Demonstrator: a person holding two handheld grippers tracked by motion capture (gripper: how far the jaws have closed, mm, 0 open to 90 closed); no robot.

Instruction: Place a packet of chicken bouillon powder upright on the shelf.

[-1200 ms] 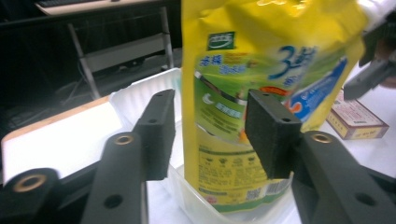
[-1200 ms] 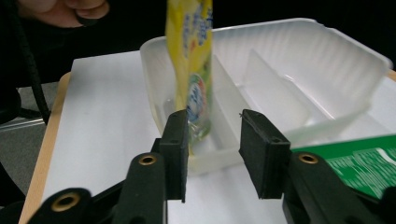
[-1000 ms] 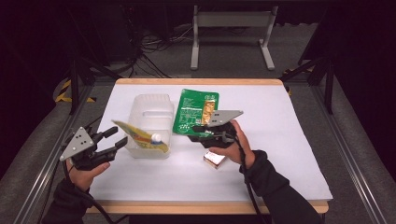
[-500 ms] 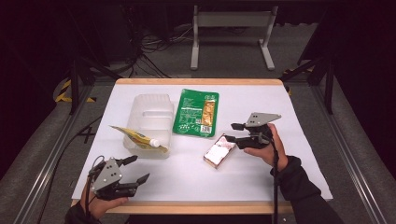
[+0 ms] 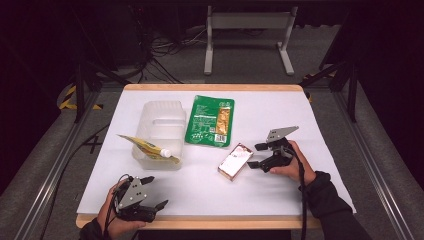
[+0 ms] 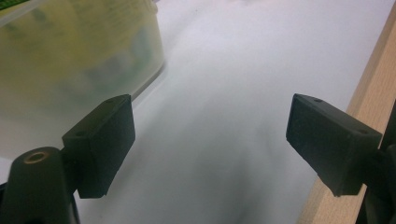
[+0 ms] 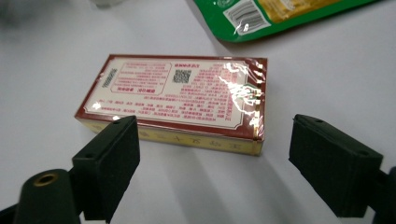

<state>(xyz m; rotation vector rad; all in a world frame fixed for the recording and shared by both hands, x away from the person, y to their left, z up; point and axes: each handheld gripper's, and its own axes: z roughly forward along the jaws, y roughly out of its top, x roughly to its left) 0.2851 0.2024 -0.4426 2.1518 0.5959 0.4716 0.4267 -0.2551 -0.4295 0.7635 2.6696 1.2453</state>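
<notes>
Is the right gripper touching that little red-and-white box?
Apart. The right gripper view shows white table between the open right gripper and the box.

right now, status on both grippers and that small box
Left gripper open, empty, jaws just opened, near table's front edge. Right gripper open, just opened, aimed at small box, not touching. Nothing between.

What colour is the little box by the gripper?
The little box is cream on top with dark red edging and red print, clearest in the right gripper view.
</notes>
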